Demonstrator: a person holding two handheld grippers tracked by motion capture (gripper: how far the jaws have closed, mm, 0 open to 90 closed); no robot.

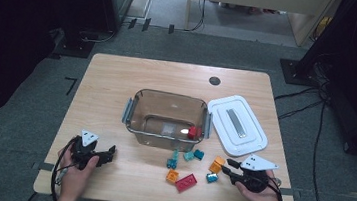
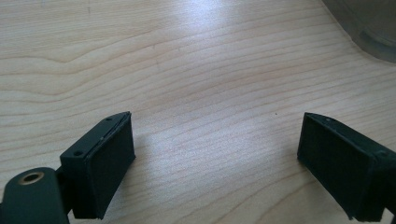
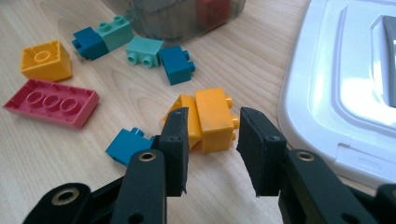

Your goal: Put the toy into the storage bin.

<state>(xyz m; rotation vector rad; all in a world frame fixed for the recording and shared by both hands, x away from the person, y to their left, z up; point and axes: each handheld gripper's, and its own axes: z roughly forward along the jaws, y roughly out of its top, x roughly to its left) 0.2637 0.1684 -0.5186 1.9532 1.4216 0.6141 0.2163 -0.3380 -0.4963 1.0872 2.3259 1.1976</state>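
R gripper nearest cam, near the table's front edge toward its R corner: jaws part-closed, framing the orange brick, gap visible between each pad and the brick, so not clamped yet. L gripper jaws wide apart over bare wood, nothing between them; it sits near the front L corner, L hand parked. Step in hand (judgement): picking loose bricks off the table for the clear plastic bin at table centre; orange brick is the current target, lying just in front of the bin's R end, beside the white lid. Next move calls for: close jaws squarely on the brick's flat sides, not the studs; it lies tilted on its side, so could twist or pop out. Then lift clear of the teal brick just beside it, carry over the bin wall, release. Count: 1 red brick already in bin. Loose on table, approx: 2 orange (target + small one), 1 red/pink flat plate, 3 dark teal, 2 light teal; two of those are stuck together as a pair. 1 bin, 1 lid, lid off, lying toward the table's R edge.
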